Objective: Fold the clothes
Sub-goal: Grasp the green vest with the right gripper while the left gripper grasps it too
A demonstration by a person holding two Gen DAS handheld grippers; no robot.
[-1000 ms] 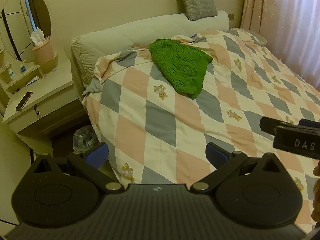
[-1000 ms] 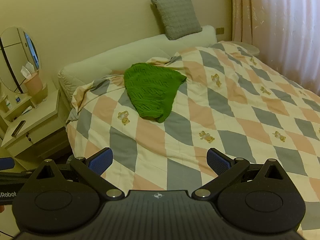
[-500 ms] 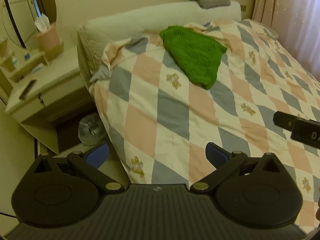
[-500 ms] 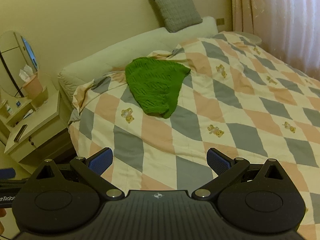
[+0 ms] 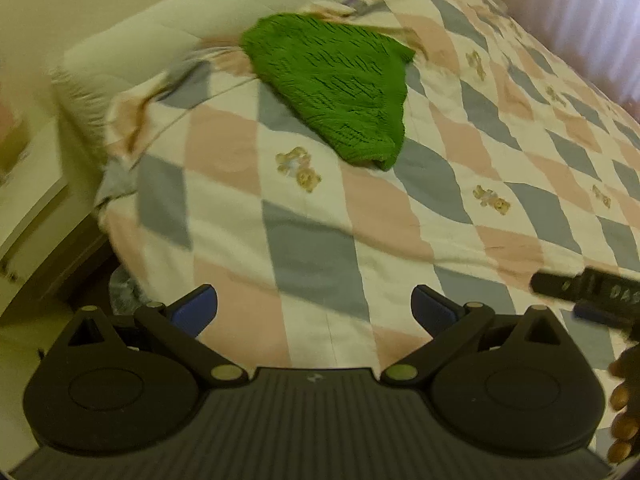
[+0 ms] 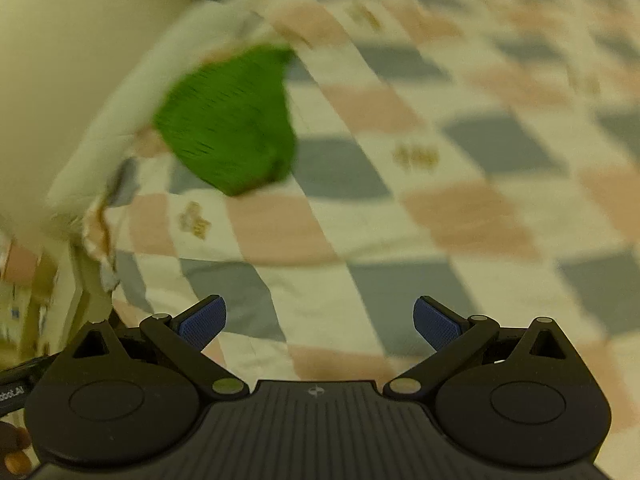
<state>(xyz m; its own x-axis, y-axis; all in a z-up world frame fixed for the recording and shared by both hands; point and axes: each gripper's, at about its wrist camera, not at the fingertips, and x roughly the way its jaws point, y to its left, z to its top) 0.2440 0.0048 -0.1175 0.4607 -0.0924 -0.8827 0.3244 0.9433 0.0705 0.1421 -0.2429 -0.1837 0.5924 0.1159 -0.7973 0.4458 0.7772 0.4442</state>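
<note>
While both frames are softened by motion blur, a green open-knit garment [image 5: 340,92] is seen lying in a rumpled heap on a quilted bedspread of pink, grey and cream diamonds with small bear motifs [image 5: 400,216], near the head end of the bed and close to the pale padded headboard [image 5: 132,40]. The left gripper [image 5: 314,306] is held above the near edge of the bedspread with its blue-padded fingers [image 5: 196,310] spread wide and nothing between them; the garment is well apart from it. The right gripper [image 6: 319,318] is likewise released, its blue pads [image 6: 434,322] parted over the bedspread with nothing grasped, and the garment [image 6: 232,120] is seen far ahead and to the left. In the left wrist view the black body of the right gripper is visible at the right edge, with fingers of a hand [image 5: 624,404] below it. A pale bedside cabinet [image 5: 28,196] is seen beside the bed at left.
</note>
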